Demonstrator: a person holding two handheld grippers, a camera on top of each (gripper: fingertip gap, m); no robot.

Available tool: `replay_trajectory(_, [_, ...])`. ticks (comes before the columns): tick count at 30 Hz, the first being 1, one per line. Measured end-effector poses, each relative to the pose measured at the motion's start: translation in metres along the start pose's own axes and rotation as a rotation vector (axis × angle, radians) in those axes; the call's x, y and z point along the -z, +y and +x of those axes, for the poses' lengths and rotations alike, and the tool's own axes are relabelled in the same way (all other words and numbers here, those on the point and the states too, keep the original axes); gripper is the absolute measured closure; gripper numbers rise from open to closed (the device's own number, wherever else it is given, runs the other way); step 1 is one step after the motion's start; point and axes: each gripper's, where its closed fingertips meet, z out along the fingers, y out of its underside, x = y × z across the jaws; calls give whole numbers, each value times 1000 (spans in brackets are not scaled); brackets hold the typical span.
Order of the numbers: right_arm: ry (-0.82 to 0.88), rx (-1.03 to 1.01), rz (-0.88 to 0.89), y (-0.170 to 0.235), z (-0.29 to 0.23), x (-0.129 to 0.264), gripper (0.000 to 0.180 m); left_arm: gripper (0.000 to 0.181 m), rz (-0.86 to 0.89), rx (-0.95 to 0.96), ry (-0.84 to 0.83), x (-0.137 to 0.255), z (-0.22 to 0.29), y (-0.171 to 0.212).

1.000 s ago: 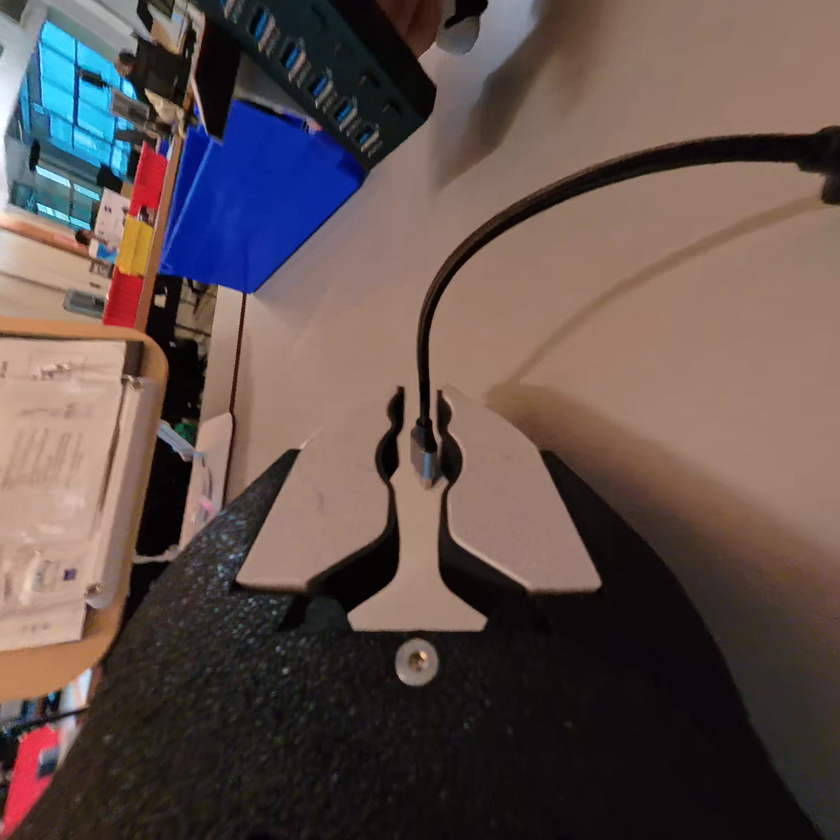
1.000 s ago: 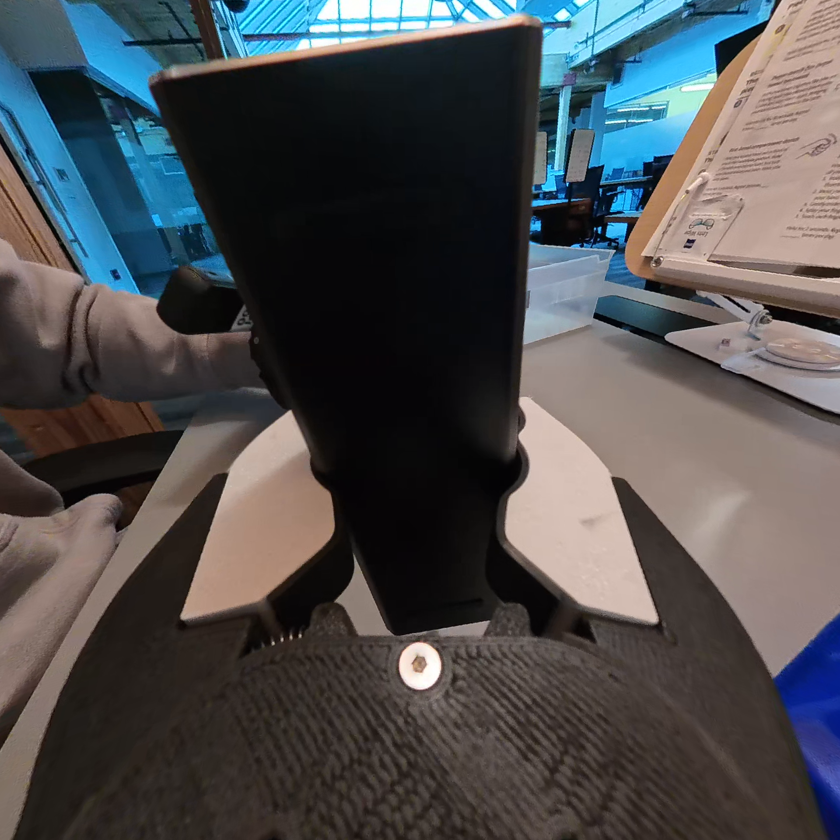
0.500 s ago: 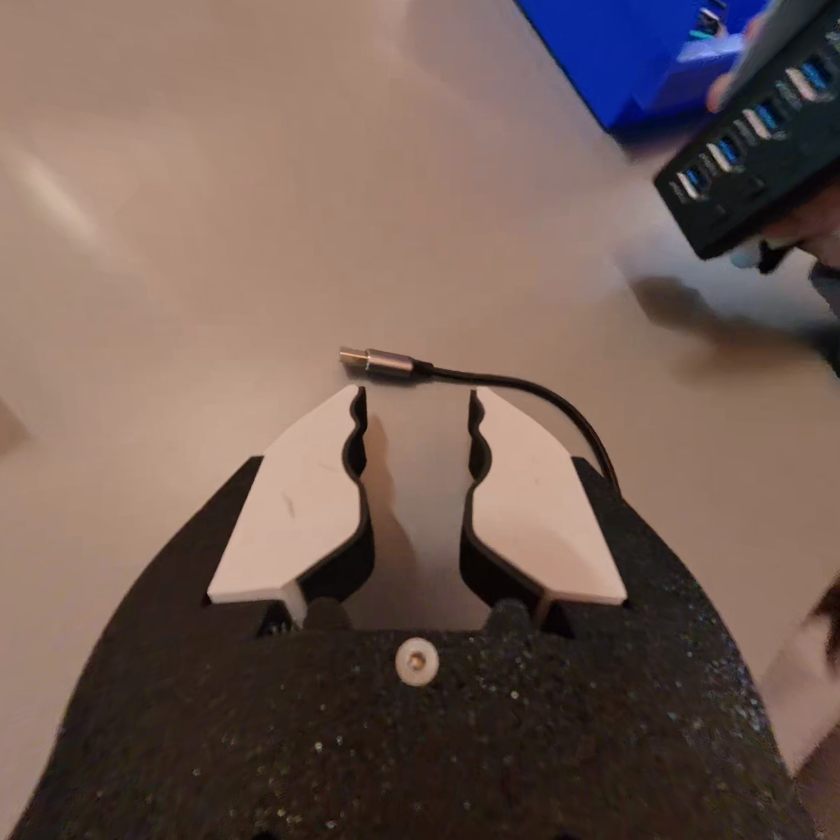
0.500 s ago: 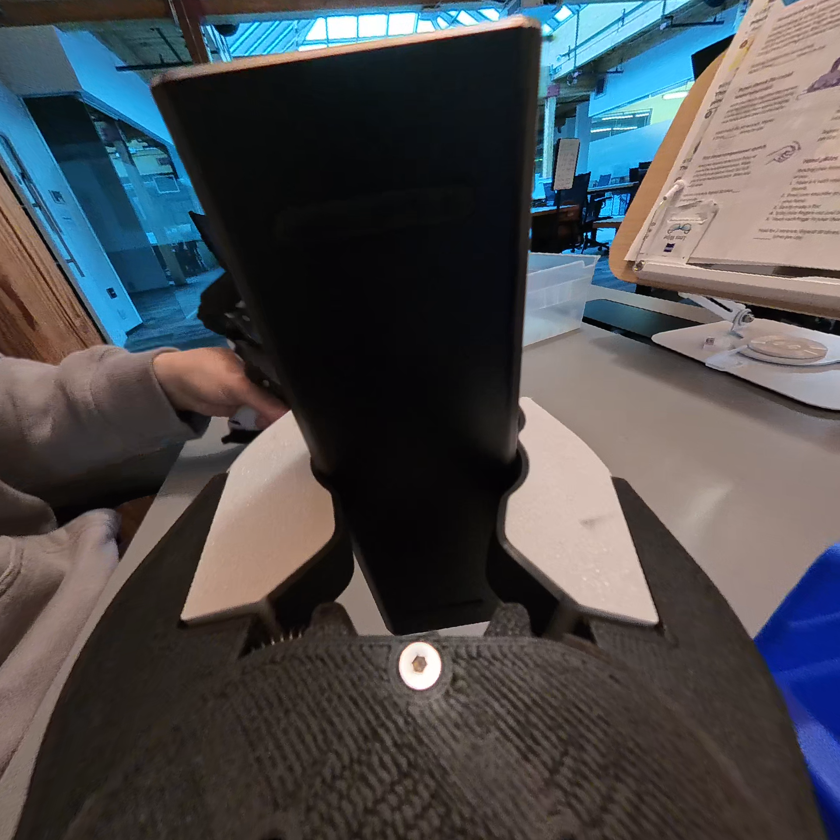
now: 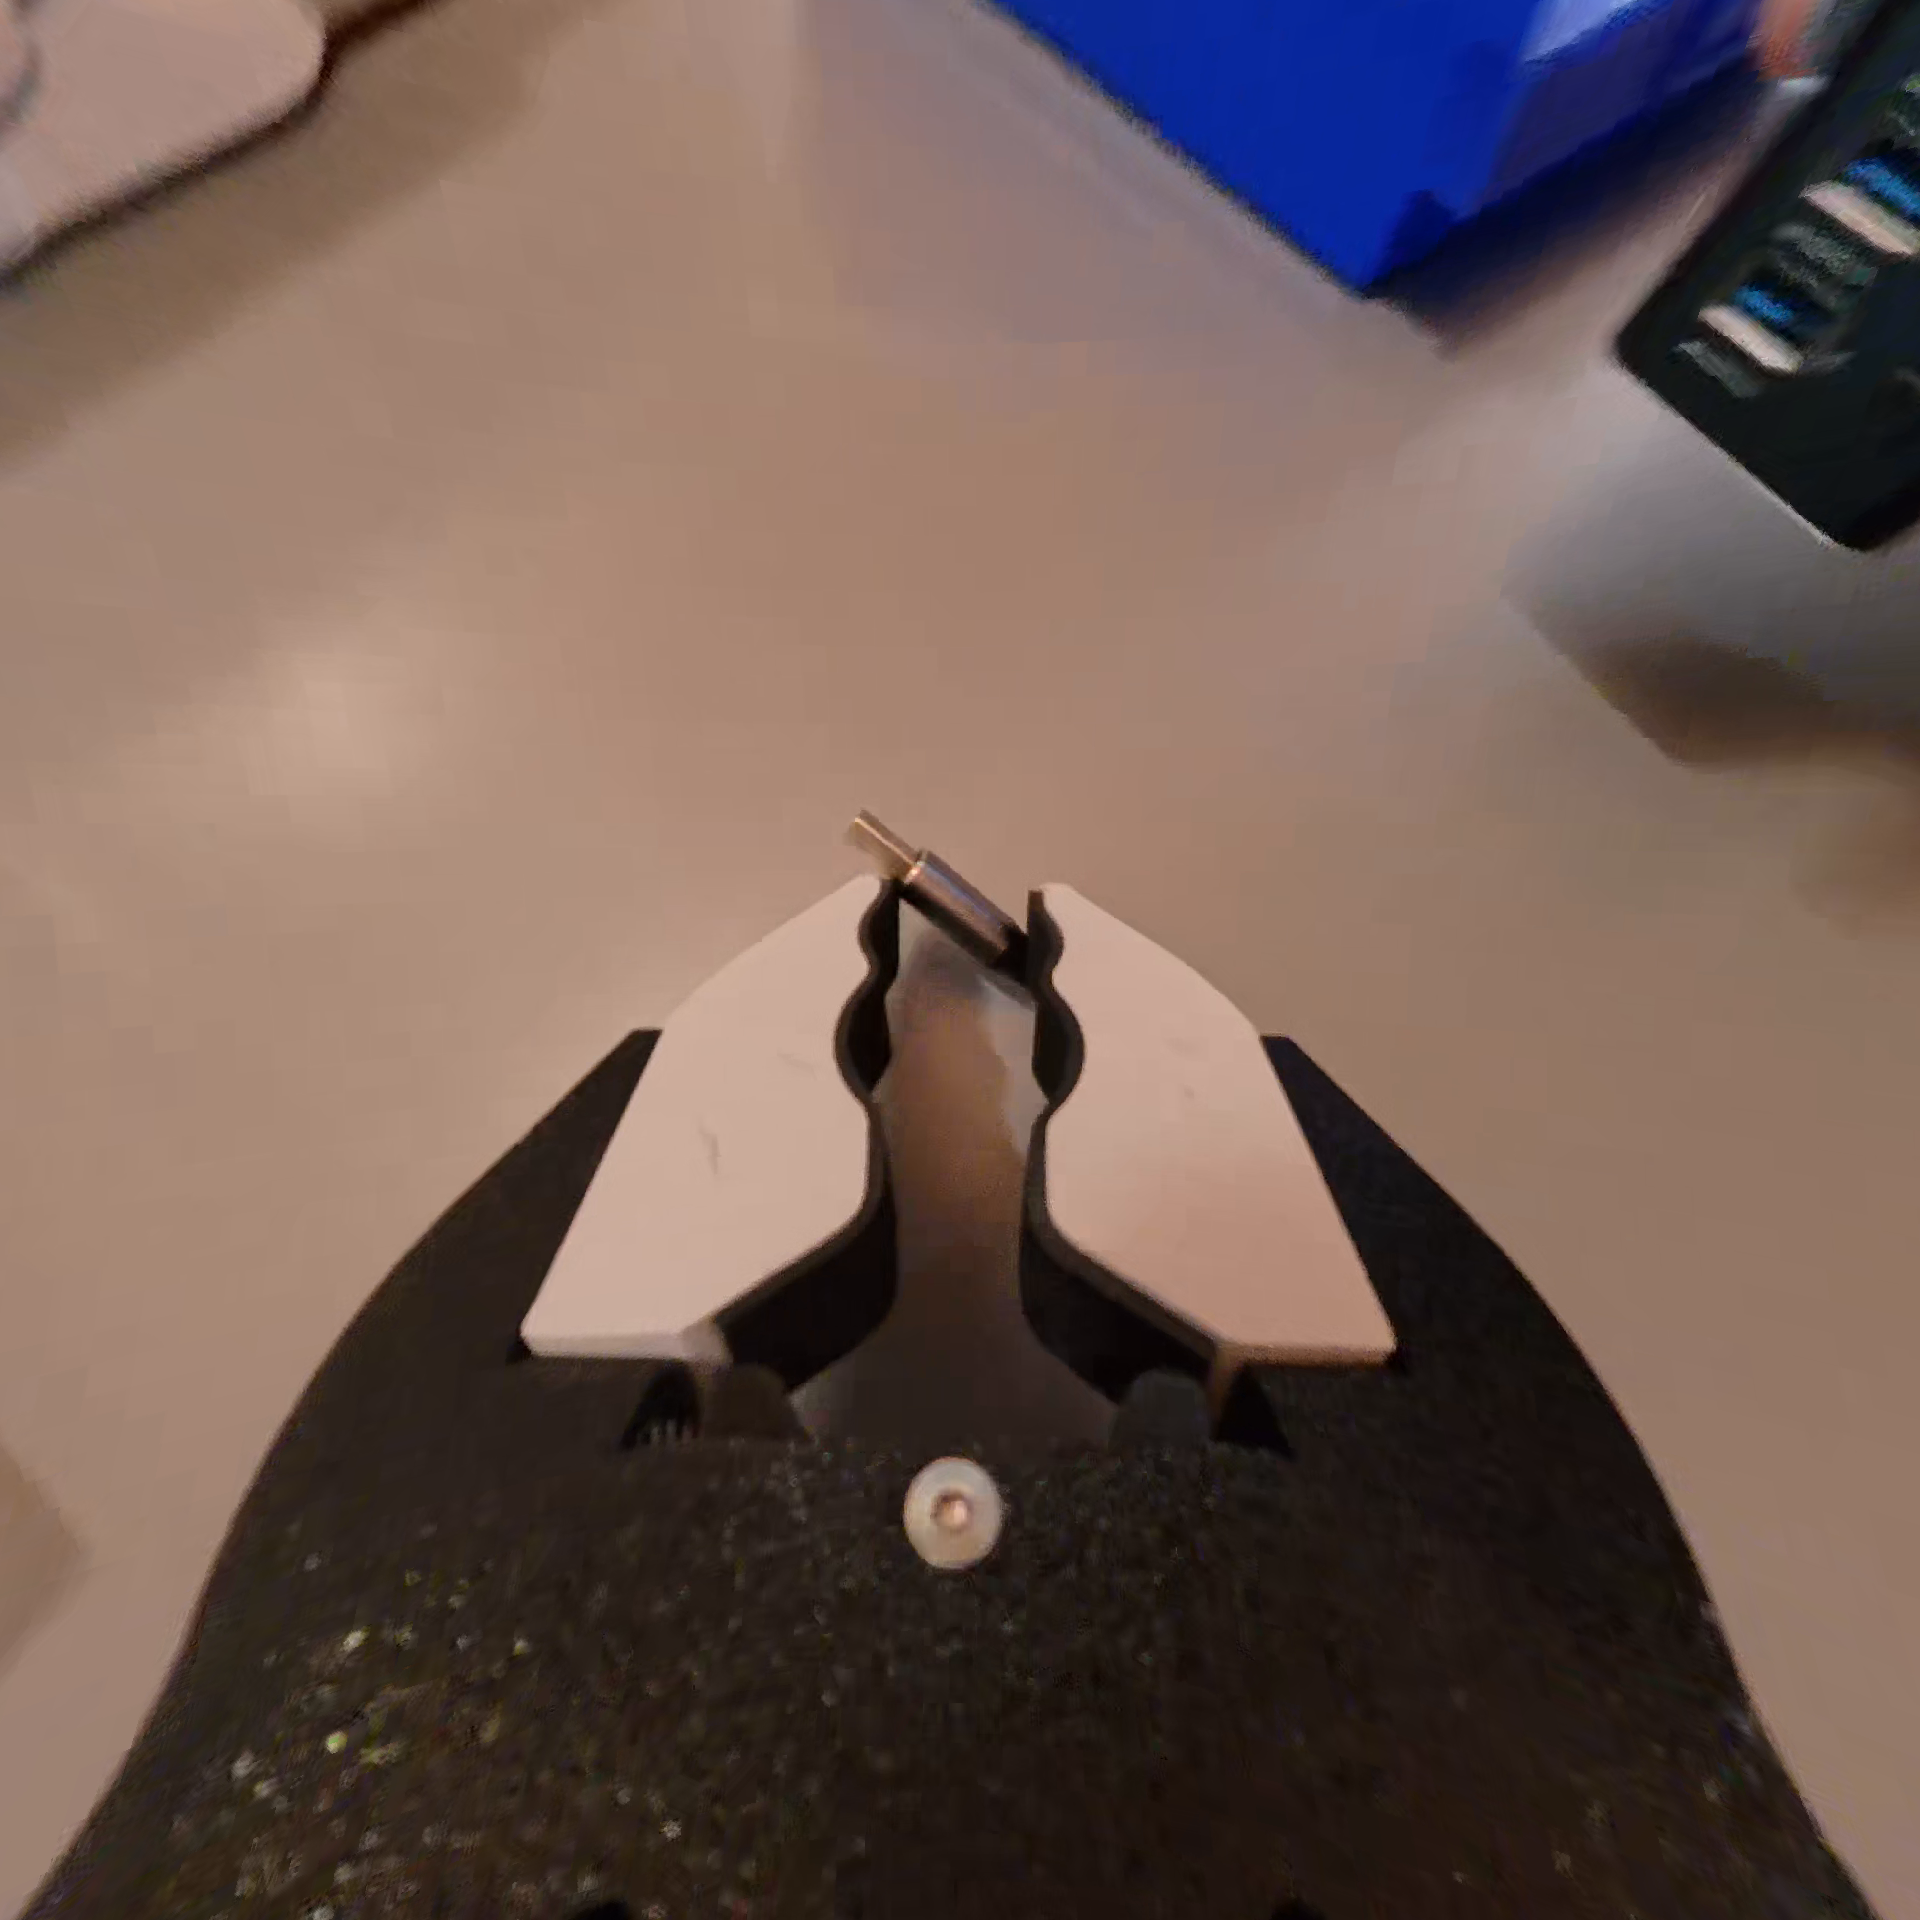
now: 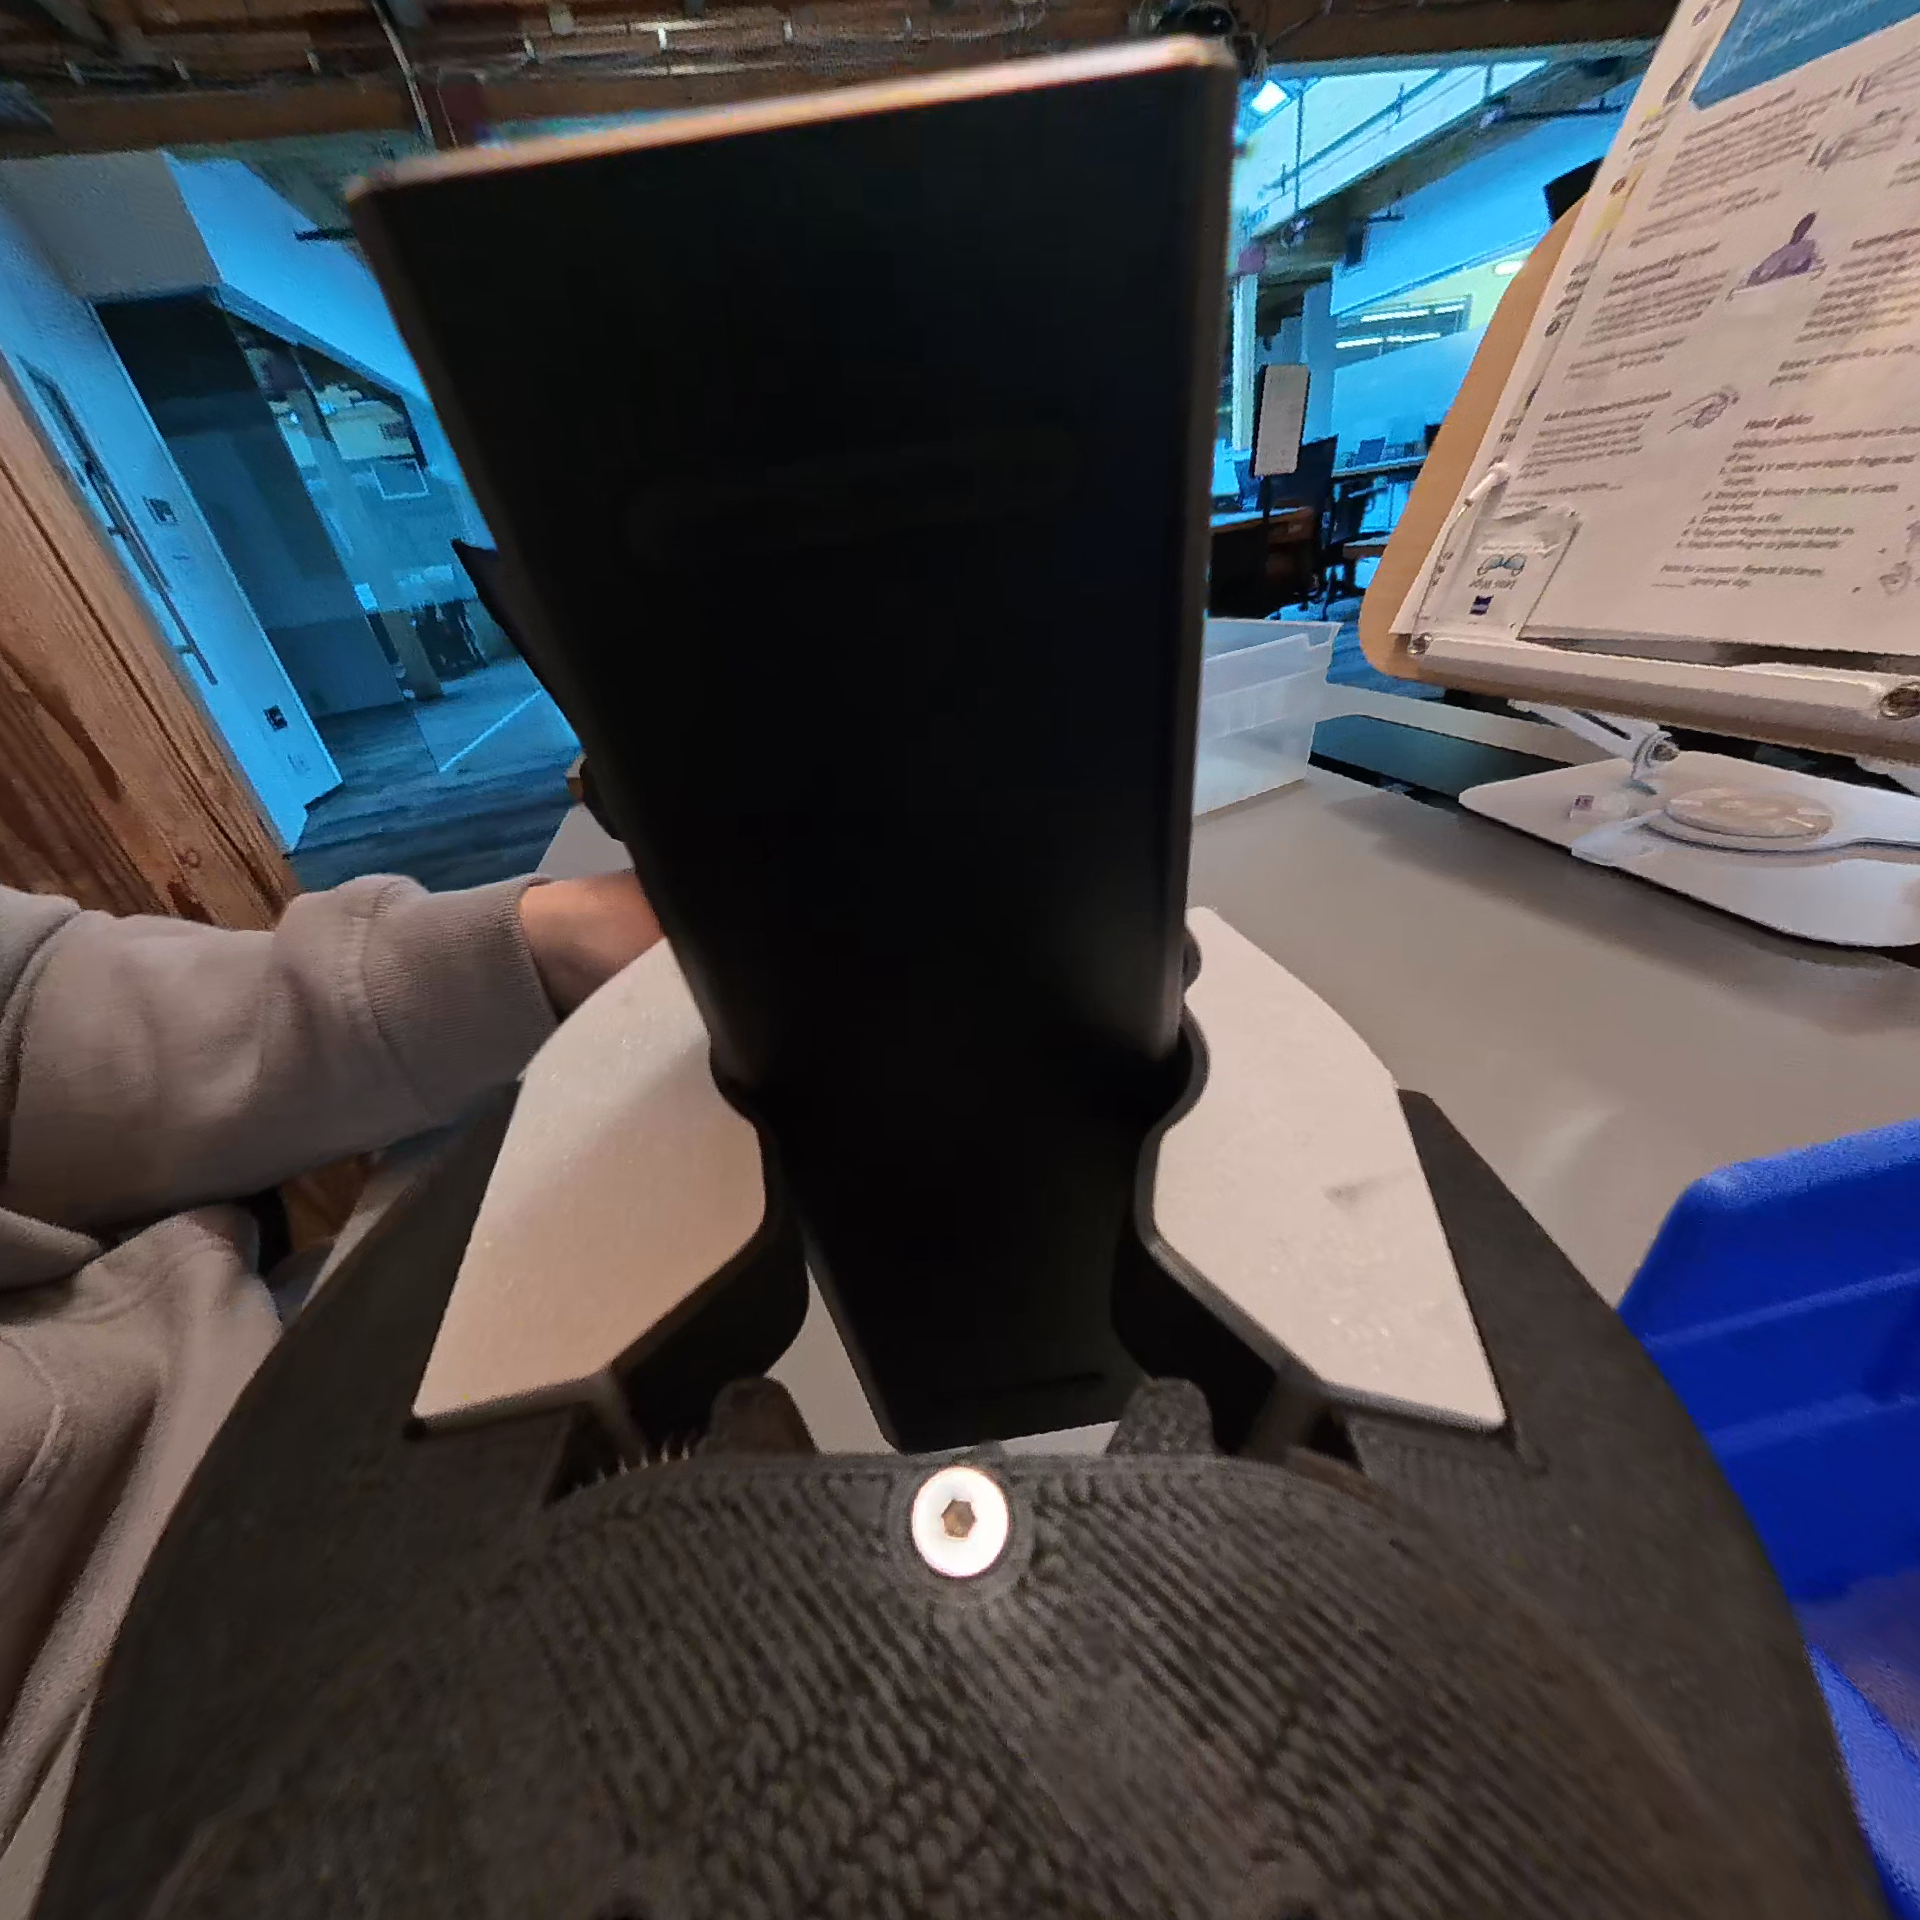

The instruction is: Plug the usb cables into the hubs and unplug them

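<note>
Change since earlier frames: half a second ago we saw the metal plug lying just past the left gripper's tips with its black cord trailing right; a second ago the cord ran up between the fingers. The plug now sits across the finger gap.

Left gripper (image 5: 956, 899): jaws narrowly apart; the USB-C plug (image 5: 940, 894) lies slantwise between the tips, its nose poking out to the upper left. We cannot tell whether it is pinched or only resting there (the cord is hidden).

Right gripper (image 6: 935, 997): jaws closed on the lower part of the black USB hub (image 6: 831, 623), held upright.

Hub location: in the left view its port end (image 5: 1808, 270) shows at upper right, blurred, well apart from the plug, above the grey table (image 5: 623, 520) near a blue bin (image 5: 1351, 114).

Handling, plug: we judge it light, rigid, smooth-shelled and prone to twisting; hold the barrel squarely, not the tip.

Handling, hub: a stiff, flat matt slab with rounded edges; the grip low on its body looks secure.

Fingers (image 5: 738, 1132): pale flat pads with scalloped black inner edges.

Surroundings: a grey sleeve (image 6: 260, 1039) at left, a document stand (image 6: 1662, 520) at right.
</note>
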Motion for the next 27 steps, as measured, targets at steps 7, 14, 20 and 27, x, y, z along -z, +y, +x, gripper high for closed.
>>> replay_trajectory(7, [19, -8, 34, -8, 7, 9, 104, 167, 315, -376, 114, 21, 27, -60])
replay_trajectory(14, [33, 15, -2, -1, 8, 8, 104, 171, 225, -520, 271, 17, 46, -45])
replay_trajectory(20, [49, 25, -24, 3, 11, 6, 104, 164, 82, -469, 232, -1, 37, -25])
replay_trajectory(27, [50, 27, -32, 6, 11, 4, 104, 150, -22, -445, 12, 4, 32, -1])
